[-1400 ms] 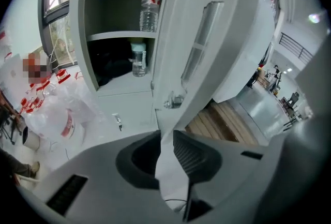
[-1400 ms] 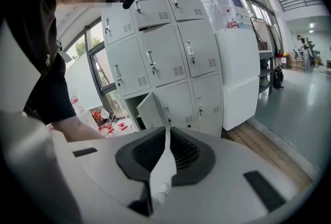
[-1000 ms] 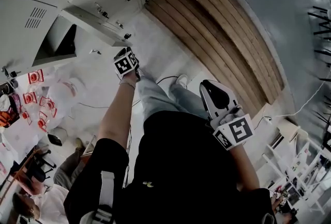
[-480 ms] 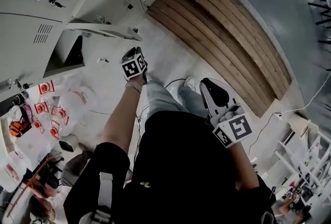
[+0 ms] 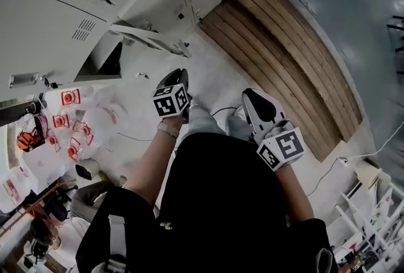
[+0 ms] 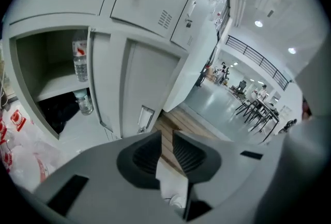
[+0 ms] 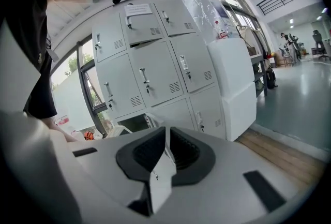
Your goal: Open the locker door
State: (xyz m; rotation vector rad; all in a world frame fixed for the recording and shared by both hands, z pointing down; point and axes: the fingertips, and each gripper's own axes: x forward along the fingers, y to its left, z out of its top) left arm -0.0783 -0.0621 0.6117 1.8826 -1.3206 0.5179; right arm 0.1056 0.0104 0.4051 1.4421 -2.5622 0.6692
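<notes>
The grey locker bank (image 5: 44, 19) fills the upper left of the head view. One bottom locker door (image 5: 151, 35) stands swung out, and its dark compartment (image 5: 104, 57) shows beside it. In the left gripper view that open compartment (image 6: 46, 78) holds two water bottles (image 6: 80, 62) and a dark item on its floor. My left gripper (image 5: 182, 72) hangs raised in front of the lockers, apart from the door. Its jaws (image 6: 166, 145) stand a narrow gap apart with nothing between them. My right gripper (image 5: 249, 96) sits by my right side, its pads (image 7: 165, 148) together and empty.
Clear plastic bags with red print (image 5: 69, 120) lie on the floor left of the open locker. A wooden slatted platform (image 5: 284, 57) runs to the right. A white cabinet (image 7: 232, 88) stands beside the lockers. Another person (image 5: 57, 234) crouches at the lower left.
My left gripper has risen from low near the open locker door toward the camera. The head view has tilted, so the lockers sit lower in frame. The right gripper has shifted slightly.
</notes>
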